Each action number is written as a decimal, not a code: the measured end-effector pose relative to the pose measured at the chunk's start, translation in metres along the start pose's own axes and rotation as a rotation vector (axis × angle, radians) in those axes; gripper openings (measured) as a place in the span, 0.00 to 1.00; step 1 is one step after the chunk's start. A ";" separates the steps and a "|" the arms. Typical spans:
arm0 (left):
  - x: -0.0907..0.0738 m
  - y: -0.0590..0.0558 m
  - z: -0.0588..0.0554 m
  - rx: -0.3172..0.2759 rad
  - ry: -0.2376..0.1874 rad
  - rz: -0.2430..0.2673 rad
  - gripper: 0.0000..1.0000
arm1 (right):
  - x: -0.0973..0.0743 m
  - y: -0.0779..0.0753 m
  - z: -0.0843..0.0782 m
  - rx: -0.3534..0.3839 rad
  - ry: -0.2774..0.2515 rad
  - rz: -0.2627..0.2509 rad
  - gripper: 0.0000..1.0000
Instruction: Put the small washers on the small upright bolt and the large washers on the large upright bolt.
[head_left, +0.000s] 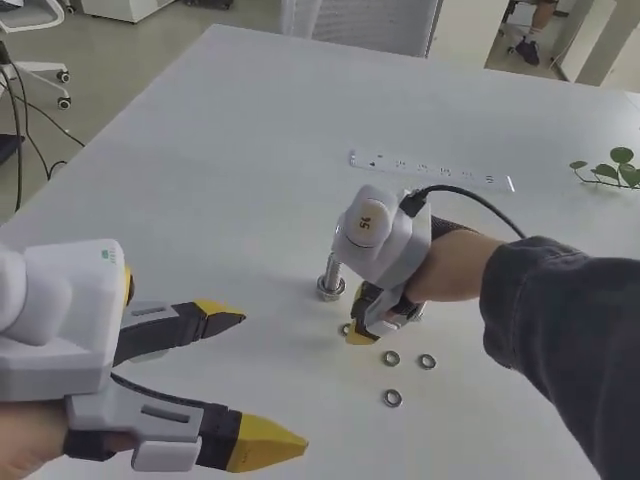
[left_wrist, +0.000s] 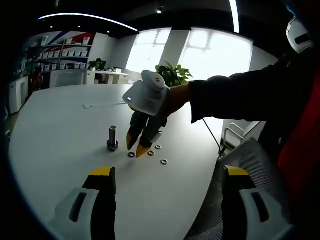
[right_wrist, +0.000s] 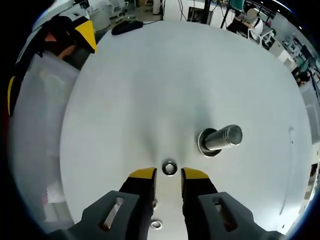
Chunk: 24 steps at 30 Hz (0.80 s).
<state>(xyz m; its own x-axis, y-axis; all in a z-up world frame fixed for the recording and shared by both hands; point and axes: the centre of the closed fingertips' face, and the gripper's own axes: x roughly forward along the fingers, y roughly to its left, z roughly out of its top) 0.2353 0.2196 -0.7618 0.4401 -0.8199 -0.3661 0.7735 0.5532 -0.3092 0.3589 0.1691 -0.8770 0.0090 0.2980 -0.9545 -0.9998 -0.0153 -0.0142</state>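
Note:
One upright steel bolt (head_left: 331, 278) stands on its wider base on the white table (head_left: 230, 170). Several small washers lie flat to its right (head_left: 391, 358), (head_left: 427, 361), (head_left: 393, 398). My right gripper (head_left: 362, 332) points down at the table beside the bolt, jaws narrowly open. In the right gripper view a washer (right_wrist: 169, 168) lies just ahead of the gap between the yellow fingertips (right_wrist: 144, 173), apart from both, and the bolt (right_wrist: 220, 139) is to the right. My left gripper (head_left: 250, 378) hovers open and empty at the near left. The left gripper view shows the right gripper (left_wrist: 142, 146), the bolt (left_wrist: 113, 138) and a washer (left_wrist: 164, 161).
A long white strip (head_left: 430, 170) lies flat on the far side of the table, with plant leaves (head_left: 610, 170) at the right edge. Office chairs (head_left: 40, 60) stand on the floor beyond the left table edge. A person's dark sleeve (head_left: 560, 320) reaches in from the right.

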 end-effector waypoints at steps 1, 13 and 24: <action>0.000 0.001 0.000 -0.001 0.001 0.001 0.88 | 0.001 0.000 0.000 -0.002 0.003 0.000 0.21; -0.001 0.003 -0.001 -0.009 -0.005 0.005 0.88 | 0.004 -0.002 0.001 -0.010 0.015 0.007 0.19; 0.000 0.004 -0.002 -0.013 -0.008 0.004 0.88 | 0.004 -0.001 0.000 -0.032 0.034 0.002 0.17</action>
<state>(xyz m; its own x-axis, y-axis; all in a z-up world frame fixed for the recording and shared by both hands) 0.2374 0.2223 -0.7644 0.4473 -0.8186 -0.3602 0.7654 0.5587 -0.3193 0.3597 0.1704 -0.8809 0.0083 0.2653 -0.9641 -0.9987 -0.0465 -0.0214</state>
